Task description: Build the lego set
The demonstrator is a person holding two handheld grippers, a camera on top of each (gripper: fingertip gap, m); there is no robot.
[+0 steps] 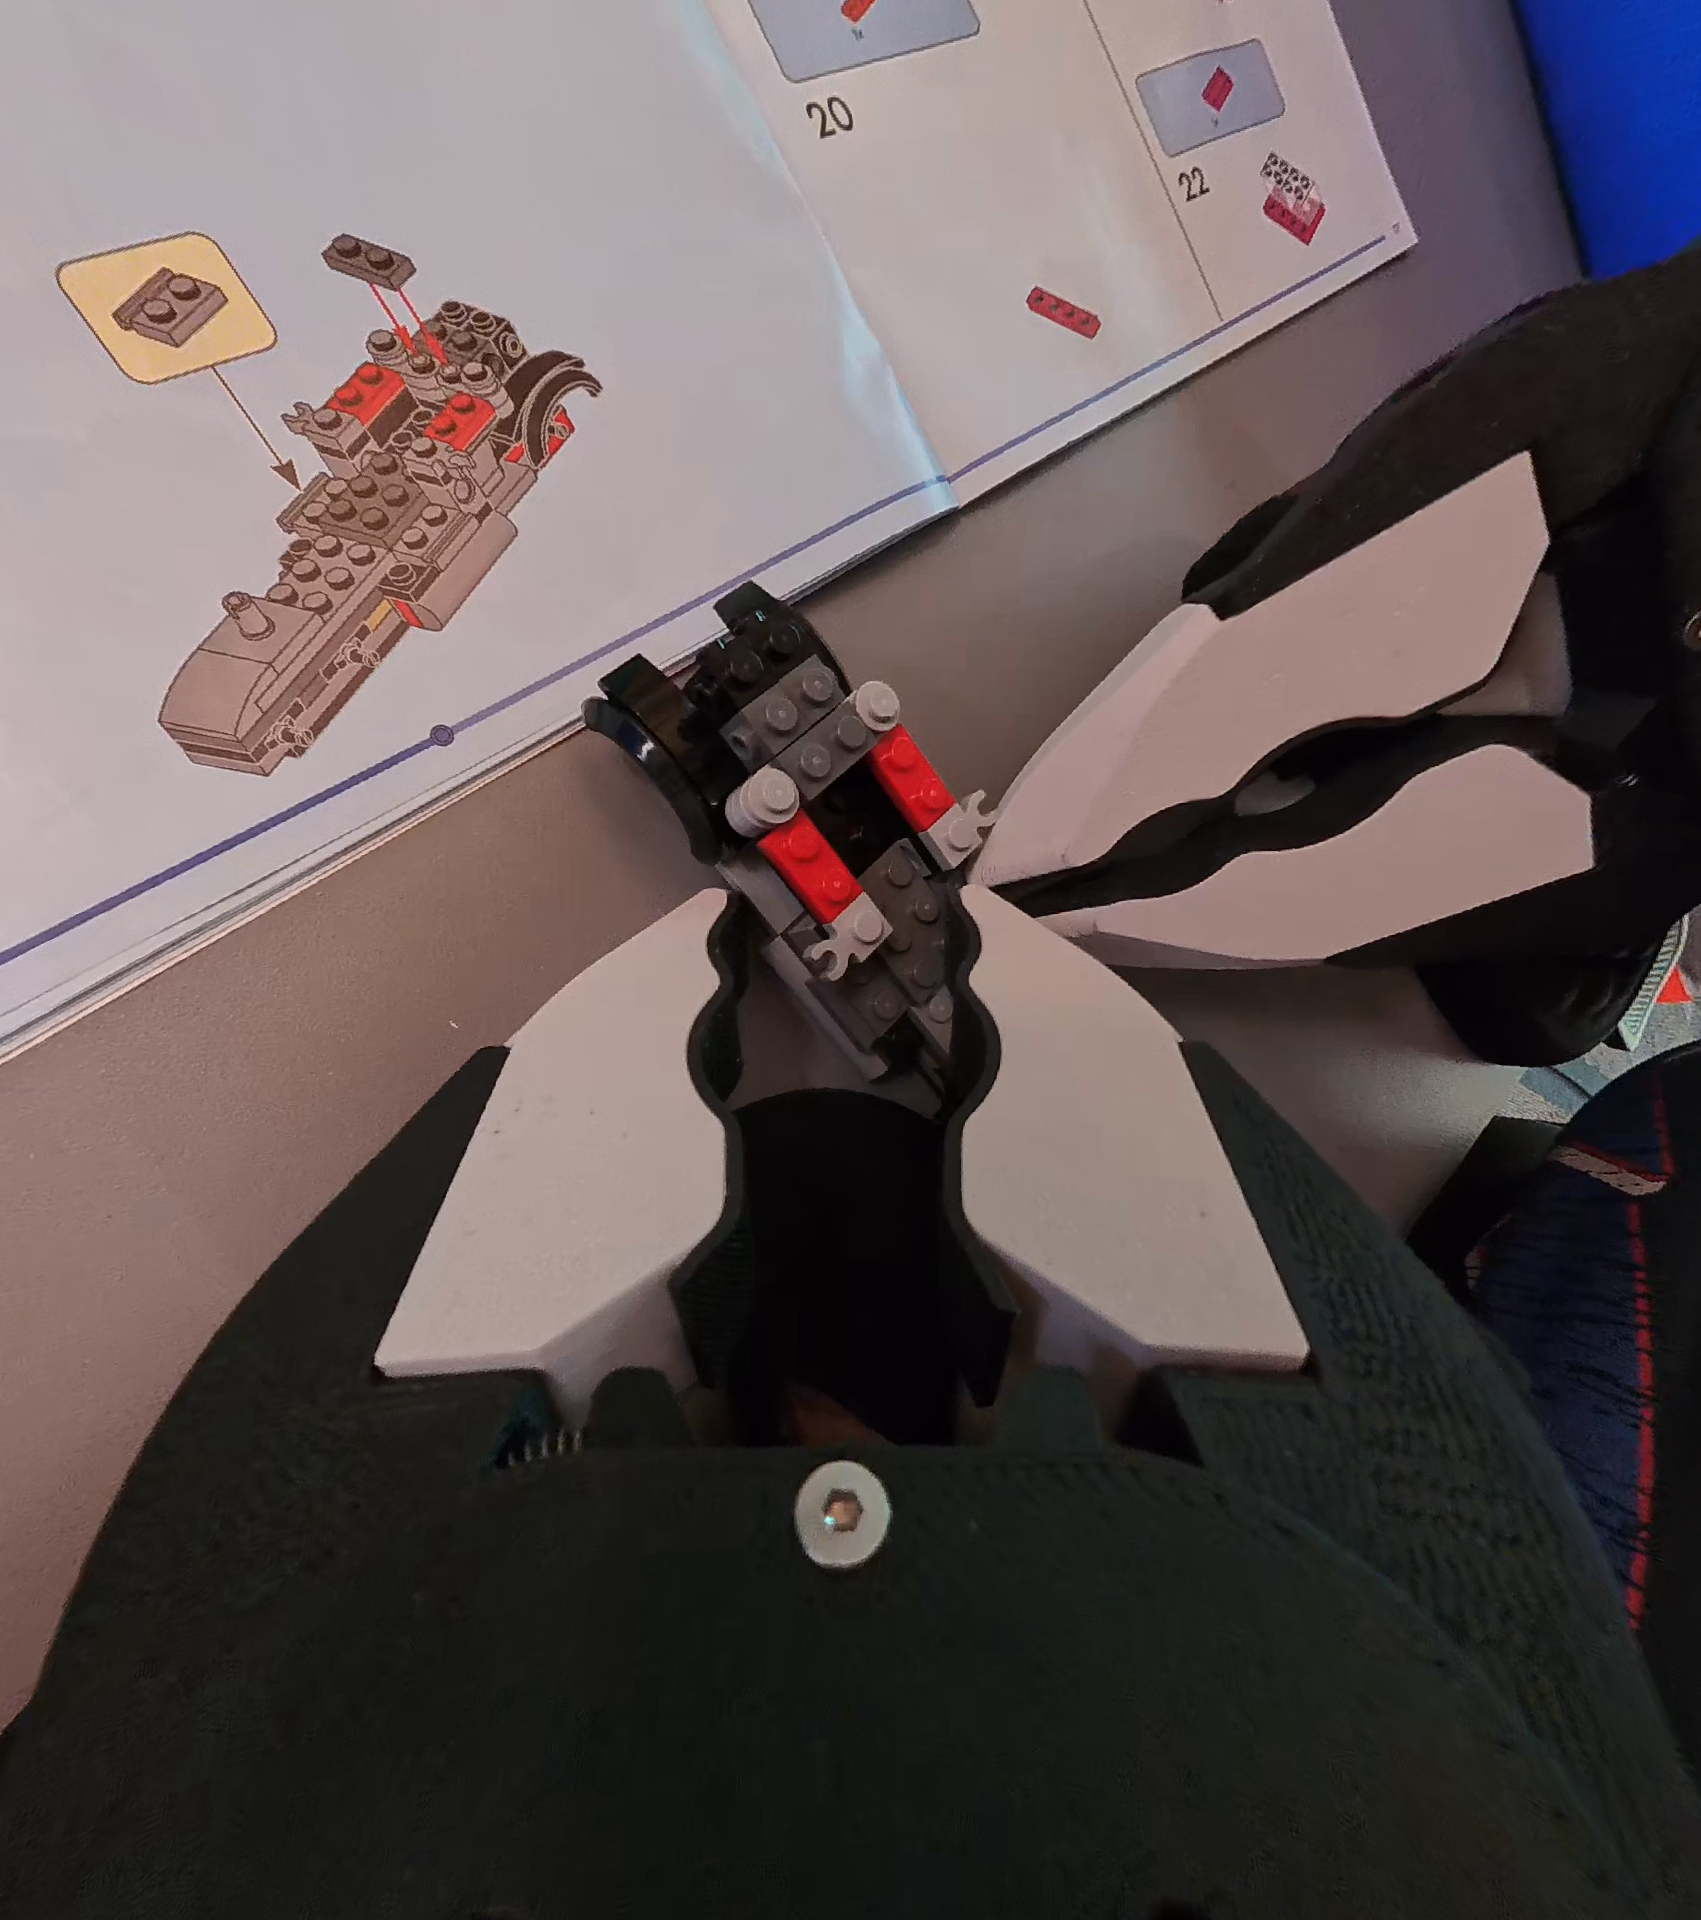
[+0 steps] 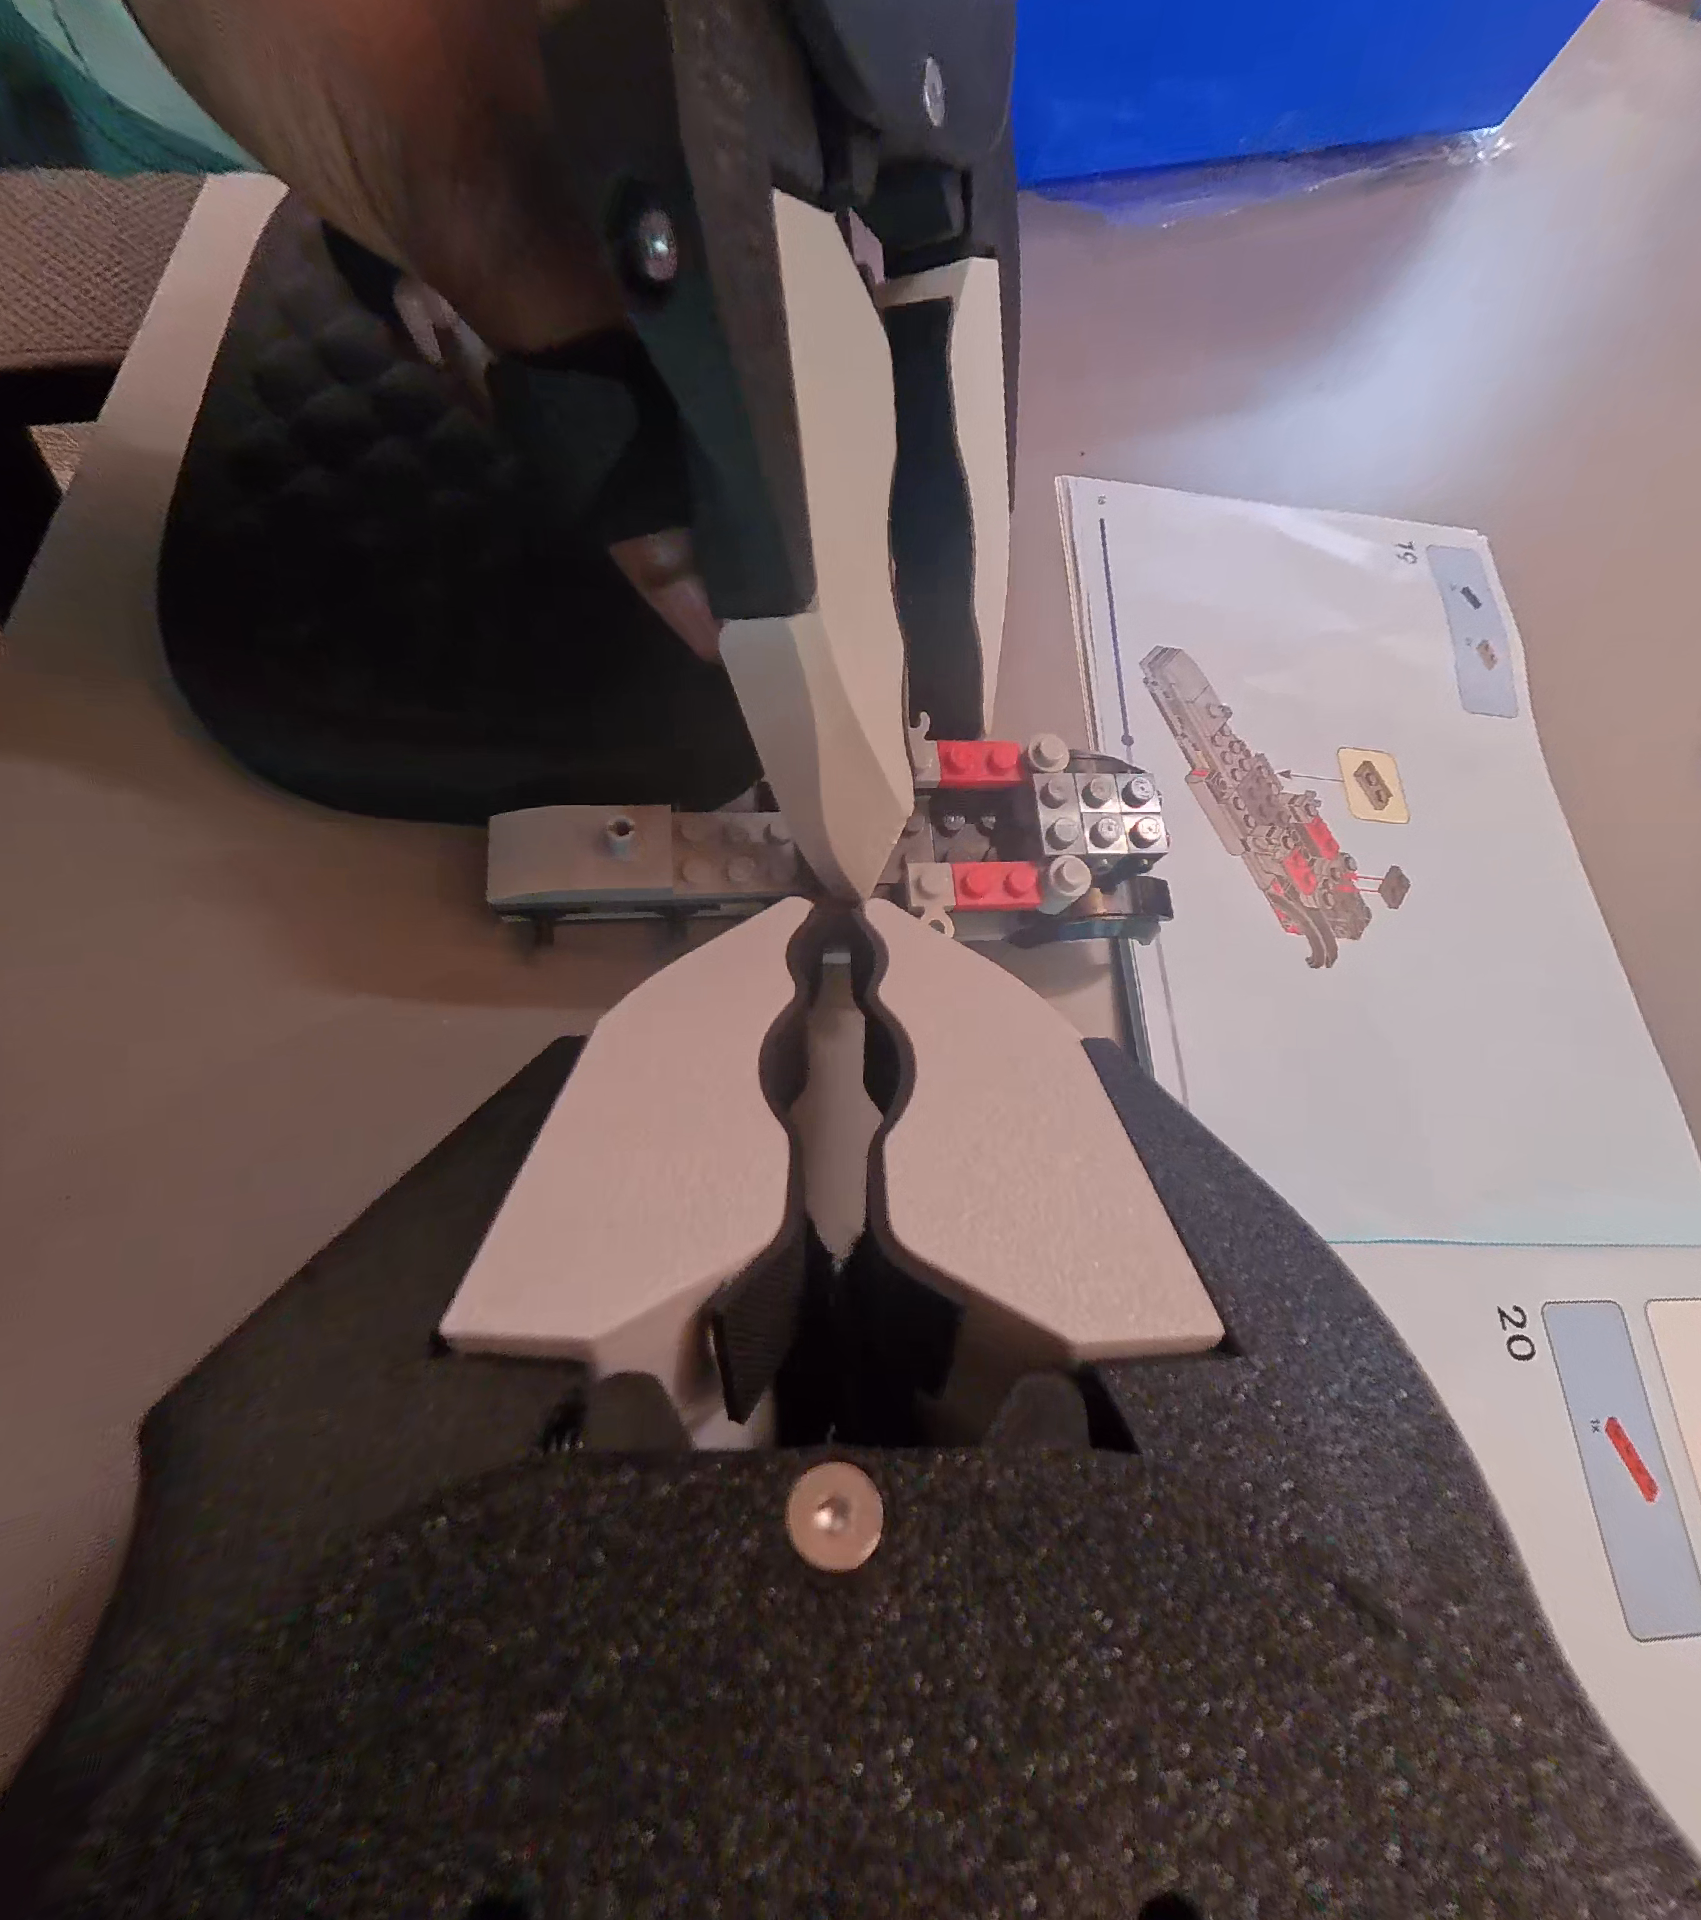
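Between my left claw [image 1: 841,935] tips, gripped: the model [image 1: 825,821], long axis pointing ahead; right claw [image 2: 838,914], closed, touches its side.

The near end of the model [image 1: 846,831] was hidden between the fingers of the left tool [image 1: 846,904]; in the right wrist view that tool [image 2: 851,821] covered the model's [image 2: 1033,831] middle. Whether the right tool [image 2: 841,914] pinched anything could not be told: its tips nearly met, with only a pale sliver between them. The booklet [image 1: 513,208] ran off the top and left edges. The small print beside its diagrams was too small to tell. A dark rounded thing [image 2: 389,520] lay partly behind the left tool.
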